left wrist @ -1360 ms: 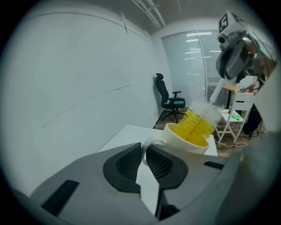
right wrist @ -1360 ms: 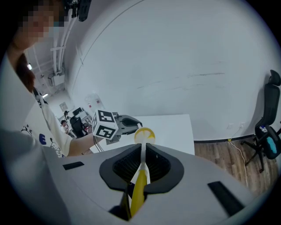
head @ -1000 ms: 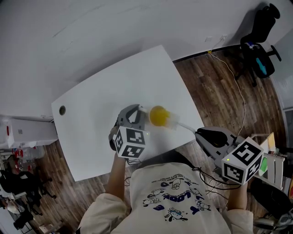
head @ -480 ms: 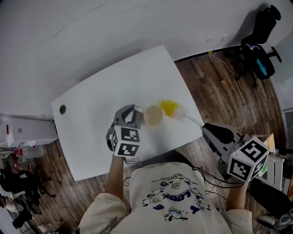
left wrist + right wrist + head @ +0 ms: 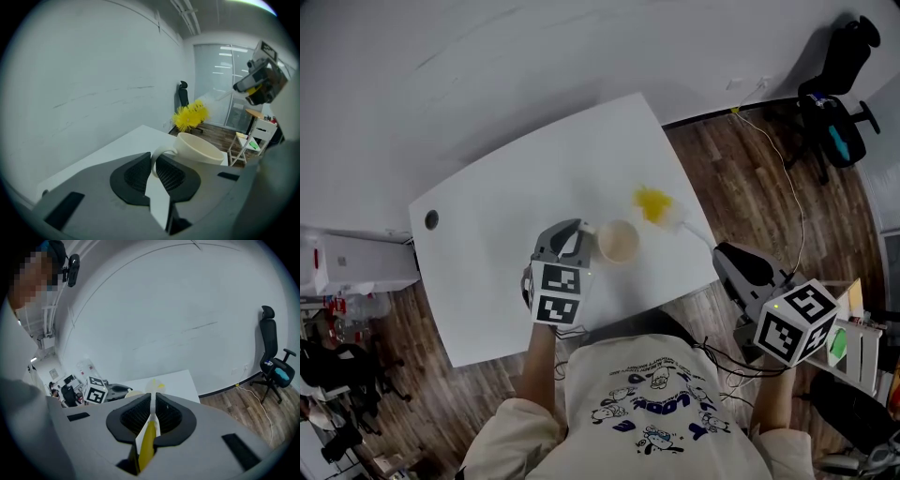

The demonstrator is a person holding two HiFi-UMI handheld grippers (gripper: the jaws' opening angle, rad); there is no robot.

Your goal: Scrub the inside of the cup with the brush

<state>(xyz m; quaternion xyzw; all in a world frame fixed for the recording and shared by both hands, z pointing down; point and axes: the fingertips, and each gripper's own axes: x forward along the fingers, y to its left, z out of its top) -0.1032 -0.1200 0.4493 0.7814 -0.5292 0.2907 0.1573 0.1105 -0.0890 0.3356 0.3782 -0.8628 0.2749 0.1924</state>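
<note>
My left gripper (image 5: 578, 236) pinches the cup (image 5: 619, 242) by its handle, probably resting on the table (image 5: 487, 239). My right gripper (image 5: 736, 270) clamps the brush (image 5: 653, 202), its head just right of the cup. Pushing bristles in could twist the cup loose.

- shirt print (image 5: 661, 405): blue lettering among cartoon figures, upside down in my head view; I cannot make out the words.
- marker cube (image 5: 559, 292), on left hand-held gripper (image 5: 584, 232): black-and-white square codes, no letters or digits I can read.
- second marker cube (image 5: 795, 322), on right hand-held gripper (image 5: 719, 251): same kind of codes.
</note>
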